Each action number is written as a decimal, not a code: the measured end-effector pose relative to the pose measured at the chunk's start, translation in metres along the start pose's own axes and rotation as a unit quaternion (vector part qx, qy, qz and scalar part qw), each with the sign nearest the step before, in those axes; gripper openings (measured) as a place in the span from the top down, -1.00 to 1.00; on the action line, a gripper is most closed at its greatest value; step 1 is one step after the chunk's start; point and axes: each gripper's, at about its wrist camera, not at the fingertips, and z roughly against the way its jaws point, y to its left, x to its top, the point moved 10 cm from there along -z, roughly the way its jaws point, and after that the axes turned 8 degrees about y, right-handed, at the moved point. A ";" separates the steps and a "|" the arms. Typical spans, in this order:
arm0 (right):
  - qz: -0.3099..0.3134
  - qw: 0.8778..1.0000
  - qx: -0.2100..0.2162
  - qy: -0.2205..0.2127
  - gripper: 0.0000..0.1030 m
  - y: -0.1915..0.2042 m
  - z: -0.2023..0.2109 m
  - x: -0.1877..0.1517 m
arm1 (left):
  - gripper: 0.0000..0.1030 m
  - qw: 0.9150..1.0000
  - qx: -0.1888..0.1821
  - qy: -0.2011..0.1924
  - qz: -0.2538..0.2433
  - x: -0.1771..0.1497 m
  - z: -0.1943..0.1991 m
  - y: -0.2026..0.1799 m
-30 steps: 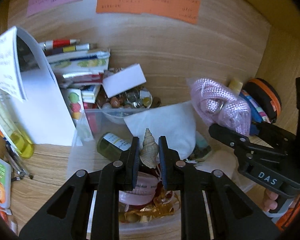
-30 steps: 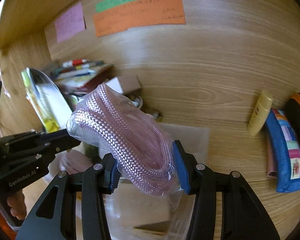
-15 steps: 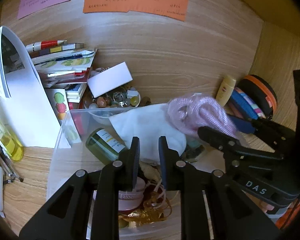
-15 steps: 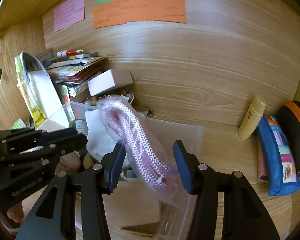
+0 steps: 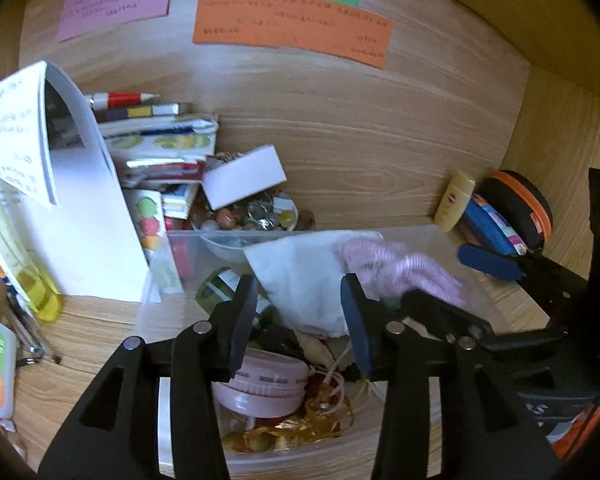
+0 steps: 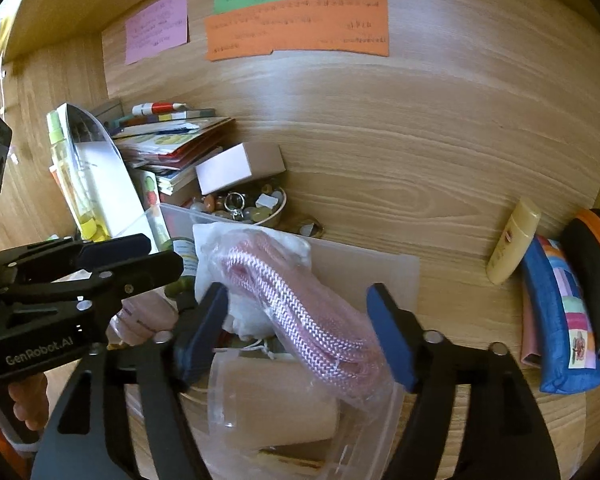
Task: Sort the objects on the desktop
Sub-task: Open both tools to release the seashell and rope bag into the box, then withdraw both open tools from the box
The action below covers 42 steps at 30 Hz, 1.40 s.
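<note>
Now | left gripper [image 5: 298, 316] jaws spread, empty | right gripper [image 6: 306, 330] jaws spread around bagged pink rope [image 6: 300, 312], over clear bin [image 5: 188, 240]

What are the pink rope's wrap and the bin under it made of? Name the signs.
Pink rope: braided cord, probably synthetic; the woven herringbone pattern shows. Its wrap looks like thin clear plastic film, glossy and crinkled at the loose end. Bin: seemingly rigid translucent plastic, frosted; its contents show through the wall. The right gripper stands open around the rope.

Black tongs [image 6: 298, 330], blue pads [image 6: 392, 340], silver screws, "GenRobot.AI" lettering.
</note>
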 end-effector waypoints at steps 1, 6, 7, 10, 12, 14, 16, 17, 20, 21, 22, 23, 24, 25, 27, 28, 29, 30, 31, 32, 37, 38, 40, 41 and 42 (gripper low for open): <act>-0.001 1.000 0.005 -0.001 -0.65 0.000 0.002 0.000 | 0.08 1.000 -0.003 -0.003 0.003 0.001 0.003 0.001; -0.002 1.000 0.017 -0.005 -0.68 0.001 0.010 0.002 | -0.10 1.000 0.012 -0.020 -0.002 0.006 0.017 0.002; -0.003 1.000 0.019 -0.004 -0.75 0.001 0.011 0.002 | -0.15 1.000 0.015 -0.026 -0.004 0.007 0.021 0.002; -0.011 1.000 0.026 -0.003 -0.97 -0.001 0.014 0.002 | -0.36 0.998 0.034 -0.046 -0.010 0.011 0.035 0.003; -0.013 1.000 0.023 -0.004 -0.99 -0.003 0.016 0.002 | -0.43 0.998 0.038 -0.053 -0.011 0.012 0.041 0.004; -0.011 1.000 0.019 -0.005 -0.99 -0.004 0.017 0.003 | -0.49 0.997 0.045 -0.058 -0.013 0.013 0.047 0.004; -0.011 1.000 0.018 -0.006 -0.99 -0.004 0.020 0.003 | -0.70 0.997 0.049 -0.062 -0.014 0.012 0.053 0.005; -0.010 1.000 0.016 -0.005 -0.99 -0.005 0.021 0.003 | -0.81 0.996 0.051 -0.066 -0.013 0.012 0.057 0.005; -0.008 1.000 0.019 -0.006 -0.99 -0.003 0.023 0.004 | -0.91 0.996 0.052 -0.077 -0.013 0.009 0.070 0.005; -0.005 1.000 0.022 -0.008 -0.99 -0.002 0.026 0.005 | -0.93 0.995 0.052 -0.080 -0.011 0.008 0.075 0.005; -0.004 1.000 0.022 -0.011 -0.99 -0.001 0.029 0.007 | -0.96 0.995 0.051 -0.082 -0.011 0.007 0.077 0.006; -0.003 1.000 0.021 -0.015 -0.99 -0.001 0.033 0.008 | -0.97 0.995 0.052 -0.084 -0.011 0.006 0.081 0.006; -0.003 1.000 0.019 -0.021 -0.99 -0.001 0.038 0.010 | -0.97 0.995 0.054 -0.086 -0.013 0.004 0.084 0.005; -0.004 0.999 0.017 -0.028 -0.99 -0.001 0.044 0.012 | -0.97 0.994 0.058 -0.090 -0.017 0.003 0.089 0.005; -0.013 0.999 0.014 -0.048 -0.99 -0.004 0.056 0.016 | -0.97 0.993 0.064 -0.099 -0.026 -0.001 0.097 0.002; -0.016 0.999 0.011 -0.048 -0.99 -0.005 0.058 0.016 | -0.97 0.992 0.065 -0.103 -0.029 -0.003 0.100 0.000; -0.020 0.999 0.008 -0.043 -0.99 -0.007 0.059 0.014 | -0.97 0.992 0.065 -0.107 -0.031 -0.004 0.103 -0.001; -0.026 0.999 0.009 -0.038 -0.99 -0.008 0.061 0.012 | -0.97 0.991 0.064 -0.110 -0.032 -0.006 0.107 -0.003; -0.030 0.999 0.012 -0.034 -0.99 -0.009 0.062 0.009 | -0.97 0.991 0.064 -0.113 -0.034 -0.009 0.110 -0.005; -0.035 0.999 0.013 -0.032 -0.99 -0.010 0.064 0.006 | -0.98 0.991 0.064 -0.115 -0.035 -0.011 0.113 -0.007; -0.026 0.999 -0.012 -0.040 -0.99 -0.007 0.082 -0.006 | -0.98 0.991 0.057 -0.120 -0.036 -0.022 0.123 -0.016; -0.020 0.999 -0.018 -0.040 -0.99 -0.005 0.085 -0.009 | -0.98 0.990 0.059 -0.121 -0.037 -0.023 0.124 -0.017; -0.017 0.999 -0.025 -0.042 -0.99 -0.005 0.092 -0.014 | -0.98 0.989 0.063 -0.125 -0.038 -0.026 0.126 -0.019; -0.016 0.999 -0.024 -0.043 -0.99 -0.003 0.096 -0.017 | -0.98 0.990 0.061 -0.123 -0.039 -0.028 0.126 -0.021; -0.018 0.999 -0.021 -0.044 -0.99 -0.002 0.099 -0.019 | -0.98 0.990 0.057 -0.119 -0.042 -0.030 0.126 -0.024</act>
